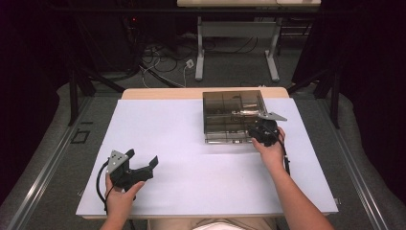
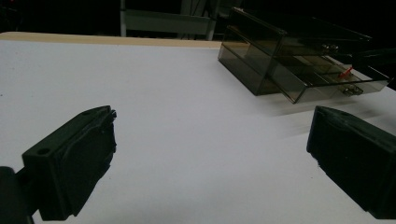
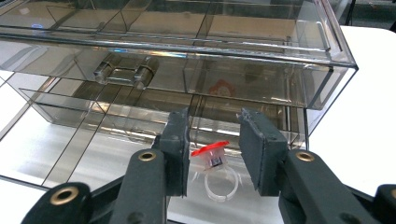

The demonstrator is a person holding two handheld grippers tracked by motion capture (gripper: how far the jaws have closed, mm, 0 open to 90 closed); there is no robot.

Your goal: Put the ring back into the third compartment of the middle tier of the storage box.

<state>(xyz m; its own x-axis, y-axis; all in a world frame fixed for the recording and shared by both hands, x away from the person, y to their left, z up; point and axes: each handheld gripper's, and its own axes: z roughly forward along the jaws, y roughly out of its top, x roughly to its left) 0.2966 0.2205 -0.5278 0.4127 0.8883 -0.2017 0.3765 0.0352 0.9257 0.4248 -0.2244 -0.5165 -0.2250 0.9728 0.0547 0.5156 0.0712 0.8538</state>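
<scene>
One small clear plastic ring with a red top (image 3: 212,161) lies in the pulled-out lower drawer of the smoky transparent acrylic drawer box (image 3: 261,56) on the white desk (image 1: 182,158). The right claw (image 3: 214,154) brackets it, pads just off it, a release by the look. Next comes a straight withdrawal, then shutting the drawer. The left claw (image 1: 143,165) waits wide apart, well away.

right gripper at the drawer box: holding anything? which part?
Nothing gripped, it seems. The right gripper has its jaws apart around a clear ring with a red top in the open drawer; only one pad seems to touch it.
</scene>
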